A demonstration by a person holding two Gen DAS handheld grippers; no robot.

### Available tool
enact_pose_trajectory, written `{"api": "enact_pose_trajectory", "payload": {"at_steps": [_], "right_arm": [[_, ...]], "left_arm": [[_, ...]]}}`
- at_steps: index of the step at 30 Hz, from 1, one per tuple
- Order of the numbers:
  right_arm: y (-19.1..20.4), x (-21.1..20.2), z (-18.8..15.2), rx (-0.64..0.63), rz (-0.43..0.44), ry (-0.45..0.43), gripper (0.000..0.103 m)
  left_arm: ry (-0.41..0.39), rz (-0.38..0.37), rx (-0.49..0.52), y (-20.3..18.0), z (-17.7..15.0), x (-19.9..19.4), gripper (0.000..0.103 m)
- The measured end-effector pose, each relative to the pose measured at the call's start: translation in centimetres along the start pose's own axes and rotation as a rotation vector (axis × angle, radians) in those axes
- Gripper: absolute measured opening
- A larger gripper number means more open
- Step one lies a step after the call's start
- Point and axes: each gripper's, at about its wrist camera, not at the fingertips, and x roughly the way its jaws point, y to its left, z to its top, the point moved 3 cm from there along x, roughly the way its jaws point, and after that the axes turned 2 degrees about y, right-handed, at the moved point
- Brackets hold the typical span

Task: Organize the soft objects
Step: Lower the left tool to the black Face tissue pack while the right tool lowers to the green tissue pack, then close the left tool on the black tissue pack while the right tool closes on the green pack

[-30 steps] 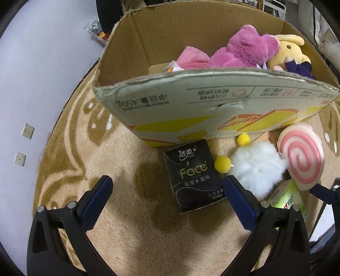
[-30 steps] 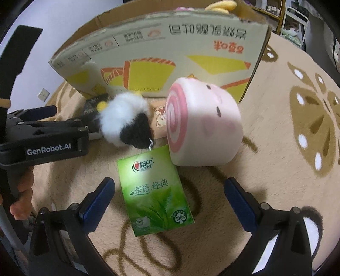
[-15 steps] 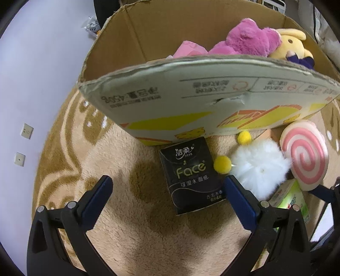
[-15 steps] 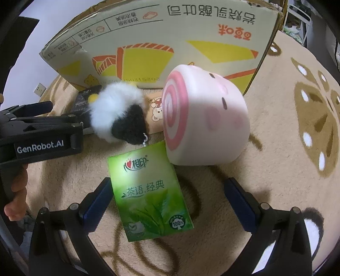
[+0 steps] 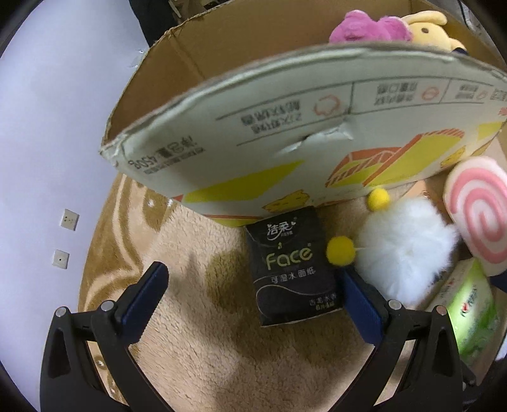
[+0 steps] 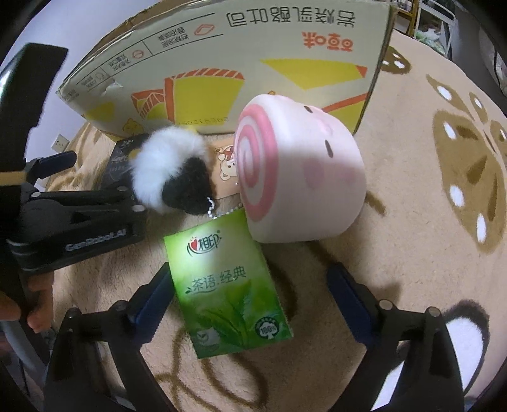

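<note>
A black "Face" tissue pack [image 5: 293, 267] lies on the beige rug in front of the cardboard box [image 5: 285, 133]. My left gripper [image 5: 253, 294] is open, low over the rug, with the black pack near its right finger. A white fluffy toy with yellow pompoms [image 5: 405, 250] and a pink swirl roll plush [image 5: 478, 209] lie to the right. In the right wrist view my right gripper [image 6: 247, 301] is open around the lower part of a green tissue pack [image 6: 231, 285]. The roll plush [image 6: 301, 180] and the fluffy toy [image 6: 171, 171] lie just beyond it.
The box holds a purple plush [image 5: 367, 28] and a yellow plush [image 5: 427, 28]. A small bear-print pack [image 6: 223, 166] lies between the fluffy toy and the roll. The left gripper body and a hand [image 6: 38, 294] sit at the left. A wall with sockets [image 5: 69, 218] is on the left.
Both grippers have moved forward and lower. The black pack now sits closer to the left gripper's fingers, and the green pack now lies between the right gripper's fingers. Nothing was gripped.
</note>
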Motion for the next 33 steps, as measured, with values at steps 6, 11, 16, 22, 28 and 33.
{"api": "enact_pose_trajectory", "payload": {"at_steps": [6, 11, 16, 22, 28, 33], "right_arm": [[0.8, -0.3, -0.9, -0.014, -0.028, -0.007, 0.088], [1.5, 0.2, -0.8, -0.032, -0.063, -0.006, 0.076], [2.1, -0.2, -1.0, -0.056, -0.073, -0.012, 0.066], [2.5, -0.9, -0.9, -0.068, -0.074, -0.030, 0.064], [2.3, -3.0, -2.2, -0.068, -0.058, -0.067, 0.063], [2.0, -3.9, -2.0, -0.061, -0.048, -0.087, 0.062]], "left_arm": [[0.015, -0.072, -0.075, 1.7, 0.0, 0.7, 0.092], [0.039, -0.158, -0.148, 3.0, -0.4, 1.2, 0.086], [0.041, -0.211, -0.174, 3.8, -0.7, 1.6, 0.064], [0.042, -0.215, -0.196, 4.7, -0.9, 1.3, 0.045], [0.037, -0.221, -0.228, 7.3, -1.6, 1.5, 0.045], [0.027, -0.221, -0.222, 7.3, -1.6, 0.1, 0.045]]}}
